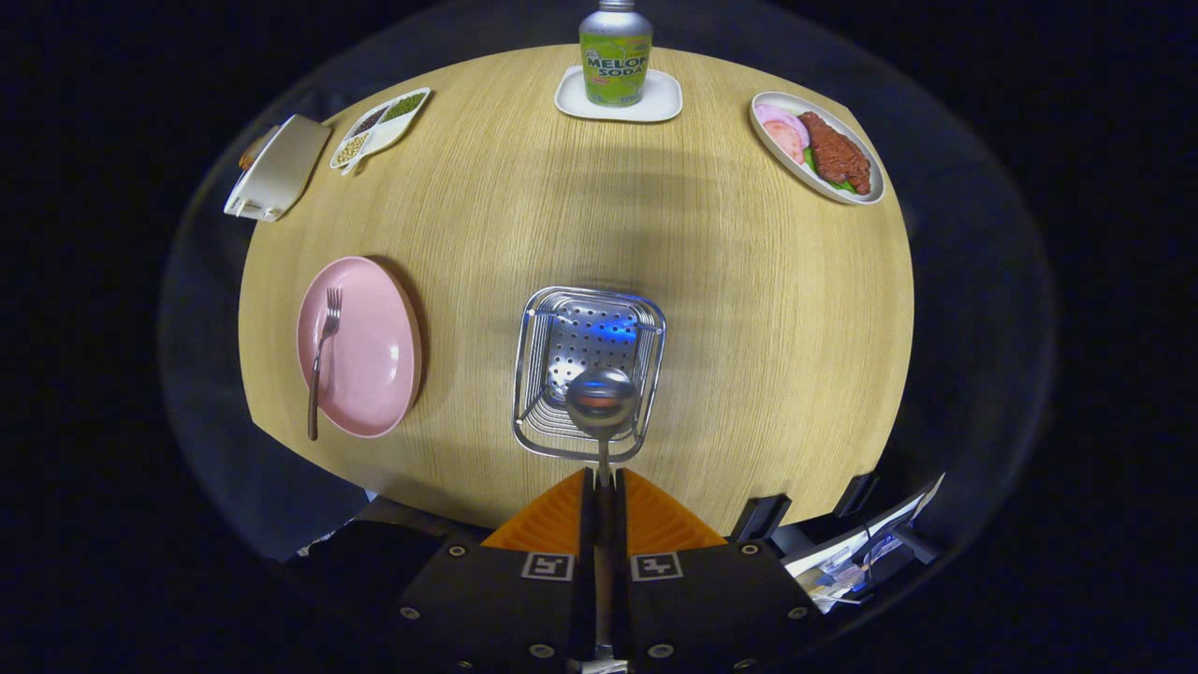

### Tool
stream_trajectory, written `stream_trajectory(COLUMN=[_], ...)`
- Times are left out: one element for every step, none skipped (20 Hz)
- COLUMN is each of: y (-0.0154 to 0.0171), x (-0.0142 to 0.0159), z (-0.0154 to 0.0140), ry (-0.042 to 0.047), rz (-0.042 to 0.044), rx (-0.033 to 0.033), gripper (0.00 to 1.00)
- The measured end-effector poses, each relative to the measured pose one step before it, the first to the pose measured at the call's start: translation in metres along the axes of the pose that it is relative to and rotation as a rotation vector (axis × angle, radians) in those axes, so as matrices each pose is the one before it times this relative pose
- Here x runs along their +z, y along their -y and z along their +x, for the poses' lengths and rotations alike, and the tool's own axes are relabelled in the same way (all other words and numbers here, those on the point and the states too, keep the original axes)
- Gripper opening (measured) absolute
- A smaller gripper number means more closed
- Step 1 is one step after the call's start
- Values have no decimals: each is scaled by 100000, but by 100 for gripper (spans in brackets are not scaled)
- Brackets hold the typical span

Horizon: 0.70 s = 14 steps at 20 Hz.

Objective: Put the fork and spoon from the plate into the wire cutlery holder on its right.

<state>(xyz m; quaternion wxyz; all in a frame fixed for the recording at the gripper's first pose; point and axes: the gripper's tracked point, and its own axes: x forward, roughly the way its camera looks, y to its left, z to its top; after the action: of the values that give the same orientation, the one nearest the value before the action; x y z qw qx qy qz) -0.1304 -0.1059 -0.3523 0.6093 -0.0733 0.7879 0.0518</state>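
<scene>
My gripper (605, 487) is shut on the spoon's thin handle, both fingers pressed against it. The spoon (601, 401) points forward, and its shiny bowl hangs over the near side of the wire cutlery holder (535, 374), a square metal basket with a perforated bottom. To the left of the holder sits the pink plate (374, 356). The fork (322, 360) lies along the plate's left side, tines away from me and its dark handle sticking out over the plate's near rim.
A round wooden table (749, 309) carries a green soda bottle (615, 51) on a white coaster at the far side, an oval dish of meat (817, 147) at far right, and a divided snack tray (379, 126) with a white box (276, 168) at far left.
</scene>
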Motion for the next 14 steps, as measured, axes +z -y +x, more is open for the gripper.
stream_trajectory(y=[-70,-14,36,-113,-113,-68,99,37,14,42,-186,-499,-581,-557], x=[431,530,520,353,470,558,350,477,394,174,301,273,94,139], z=[202,116,152,23,3,180,147,17,-52,-35,-271,-383,-391,-542], ry=[-258,568,1072,1615,1424,2162,1760,2211,2231,2310,2401,2486,2700,2944], rz=[146,430,-8,78,379,827,703,1012,1017,1681,2376,3445,2444,1505], rx=[-14,-409,-781,-510,-352,-452,-1079,-750,-899,-619,470,1644,2245,1435], gripper=[8,8,8,8,8,8,9,10,11,11,12,12,12,12])
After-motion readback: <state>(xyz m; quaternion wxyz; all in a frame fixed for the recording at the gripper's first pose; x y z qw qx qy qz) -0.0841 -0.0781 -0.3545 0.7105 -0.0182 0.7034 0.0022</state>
